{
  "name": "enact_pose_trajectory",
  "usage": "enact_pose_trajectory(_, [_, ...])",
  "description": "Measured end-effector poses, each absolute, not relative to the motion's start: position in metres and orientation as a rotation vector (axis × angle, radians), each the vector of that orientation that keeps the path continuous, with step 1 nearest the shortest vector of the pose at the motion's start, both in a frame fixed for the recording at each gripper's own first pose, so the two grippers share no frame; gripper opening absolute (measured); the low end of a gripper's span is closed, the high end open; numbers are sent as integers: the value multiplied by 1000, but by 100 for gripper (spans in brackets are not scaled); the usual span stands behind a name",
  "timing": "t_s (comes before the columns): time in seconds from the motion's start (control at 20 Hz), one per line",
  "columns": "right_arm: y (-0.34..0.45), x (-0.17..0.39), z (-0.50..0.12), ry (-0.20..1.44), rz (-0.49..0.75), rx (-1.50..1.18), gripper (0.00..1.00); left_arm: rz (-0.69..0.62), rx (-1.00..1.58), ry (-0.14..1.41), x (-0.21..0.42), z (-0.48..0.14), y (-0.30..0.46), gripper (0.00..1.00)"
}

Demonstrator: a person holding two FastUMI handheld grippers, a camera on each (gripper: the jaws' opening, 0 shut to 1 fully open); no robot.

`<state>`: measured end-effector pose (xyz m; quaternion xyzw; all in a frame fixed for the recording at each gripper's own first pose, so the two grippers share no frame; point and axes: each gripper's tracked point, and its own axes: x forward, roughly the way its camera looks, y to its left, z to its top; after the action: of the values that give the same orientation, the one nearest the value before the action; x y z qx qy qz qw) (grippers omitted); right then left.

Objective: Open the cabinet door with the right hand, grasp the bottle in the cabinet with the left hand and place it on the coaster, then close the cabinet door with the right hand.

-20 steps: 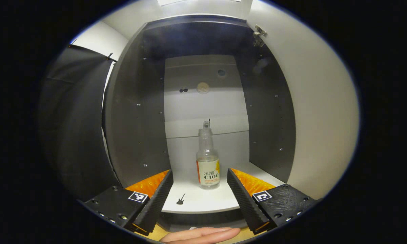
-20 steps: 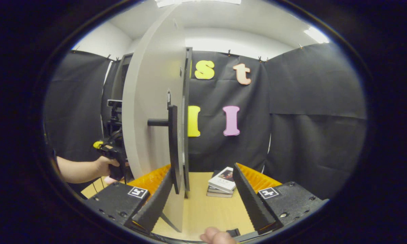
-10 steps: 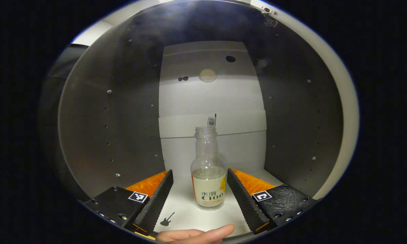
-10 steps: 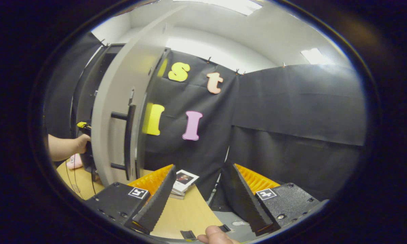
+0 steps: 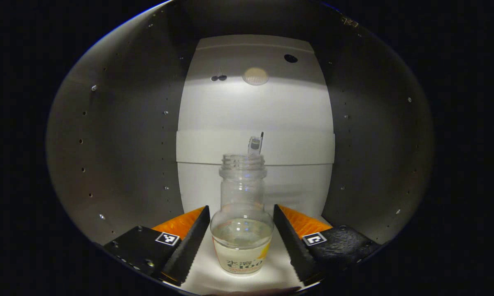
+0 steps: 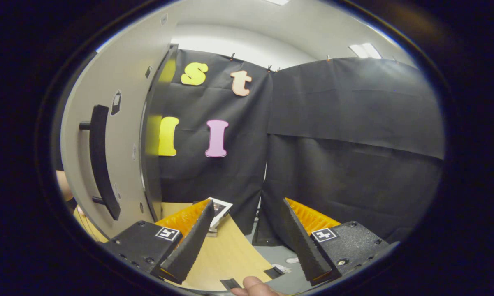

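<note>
My left gripper (image 5: pixel 241 232) is spread wide inside the cabinet (image 5: pixel 119 135), and the bottle (image 5: pixel 242 224) stands straight ahead, its body sitting between my two fingers (image 5: pixel 191 242). From what I can see there is a sliver of gap on each side, so I judge neither finger presses on it yet and I hold nothing. The bottle is clear, uncapped, upright on the white shelf floor (image 5: pixel 279 263), its long axis vertical and crossing my finger line squarely; liquid fills only the lower part, near the label. That is the relation my next move turns on: the fingers already bracket the widest part of the body, so closing straight inward should catch it without tipping.

My right gripper (image 6: pixel 247 234) is also wide open with nothing in it, pointing past the open cabinet door (image 6: pixel 107 123) toward the booth wall. The door's dark bar handle (image 6: pixel 100 160) lies off to its left, well apart. Below it runs the wooden surface (image 6: pixel 226 255) with a small stack of books (image 6: pixel 220 207). The left gripper is clearly the nearer one.
</note>
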<state>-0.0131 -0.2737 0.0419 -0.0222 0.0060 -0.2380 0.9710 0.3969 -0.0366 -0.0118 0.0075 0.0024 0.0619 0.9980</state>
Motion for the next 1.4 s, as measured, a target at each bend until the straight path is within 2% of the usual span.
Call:
enact_pose_trajectory(0.05, [-277,-11,43,6,-492,-54,100,133,14,5,391,-10,-36,75])
enact_pose_trajectory(0.15, [-277,-8,44,-10,-500,-56,100,130,-1,3,395,-10,-37,77])
enact_pose_trajectory(0.2, [-278,-4,40,-9,-500,-52,100,140,3,8,392,-10,-34,86])
enact_pose_trajectory(0.25, [-279,0,35,0,-495,-46,100,140,5,21,390,-11,-34,75])
enact_pose_trajectory(0.4, [-294,6,11,60,-556,-62,100,162,-26,18,366,-3,-31,75])
enact_pose_trajectory(0.5, [-296,13,9,59,-581,-89,100,157,-31,-56,340,22,-29,75])
enact_pose_trajectory(0.8, [-283,53,-5,50,-480,-140,100,178,-9,-142,259,67,-36,75])
enact_pose_trajectory(0.95, [-291,73,-20,63,-464,-162,100,272,8,-176,213,76,-18,75])
enact_pose_trajectory(1.2, [-303,91,-51,136,-481,-126,100,331,13,-186,141,57,7,74])
enact_pose_trajectory(1.4, [-302,74,-90,234,-522,-30,100,363,39,-173,94,25,48,74])
